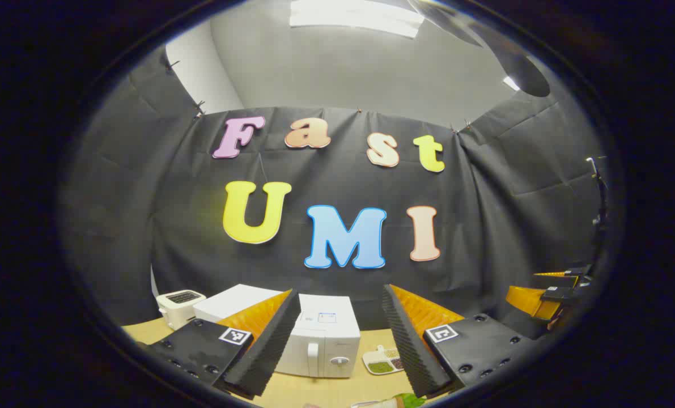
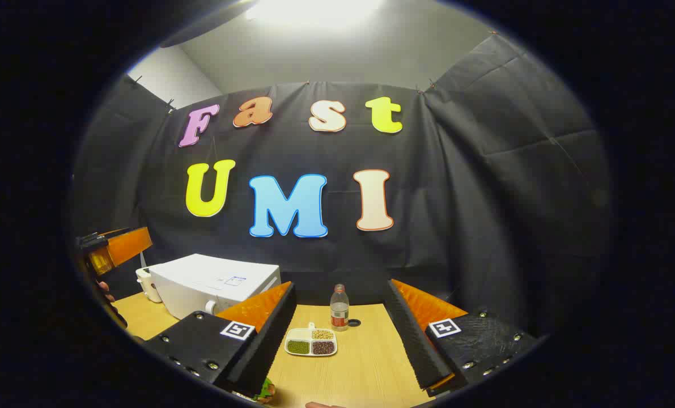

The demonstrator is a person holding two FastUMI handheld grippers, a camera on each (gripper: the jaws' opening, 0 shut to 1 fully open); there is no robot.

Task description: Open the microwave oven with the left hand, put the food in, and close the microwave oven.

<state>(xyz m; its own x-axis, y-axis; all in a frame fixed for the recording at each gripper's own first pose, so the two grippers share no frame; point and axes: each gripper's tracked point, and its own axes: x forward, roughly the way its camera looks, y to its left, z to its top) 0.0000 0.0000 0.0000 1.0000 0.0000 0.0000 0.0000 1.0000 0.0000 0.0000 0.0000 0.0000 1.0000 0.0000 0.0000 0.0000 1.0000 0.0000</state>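
Left gripper (image 1: 342, 345) is held above the wooden table (image 1: 326, 388), jaws spread wide, nothing gripped between them; through the gap the white microwave oven (image 1: 320, 340) is seen ahead, door closed, handle and round knob on its front face. A white toaster (image 1: 179, 306) stands on the table just left of the microwave oven, toward the far wall. A small divided dish (image 1: 381, 362) with green and dark fillings lies on the table right of the microwave oven. At the near edge of the left gripper view a bit of green food (image 1: 411, 400) is glimpsed, mostly cut off, type cannot be told. Right gripper (image 2: 343, 340) is also held over the table (image 2: 365, 362), jaws wide apart and empty. Between its fingers the divided dish (image 2: 311, 343) is seen, three compartments with green, tan and dark grains, and just behind it an upright bottle (image 2: 340, 309) with a small dark cap (image 2: 354, 323) lying beside it. The microwave oven (image 2: 212, 283) sits at far left in the right gripper view, toaster (image 2: 144, 283) partly hidden behind it. The other gripper is seen at the right edge of the left gripper view and the left edge of the right gripper view, well apart from the microwave oven
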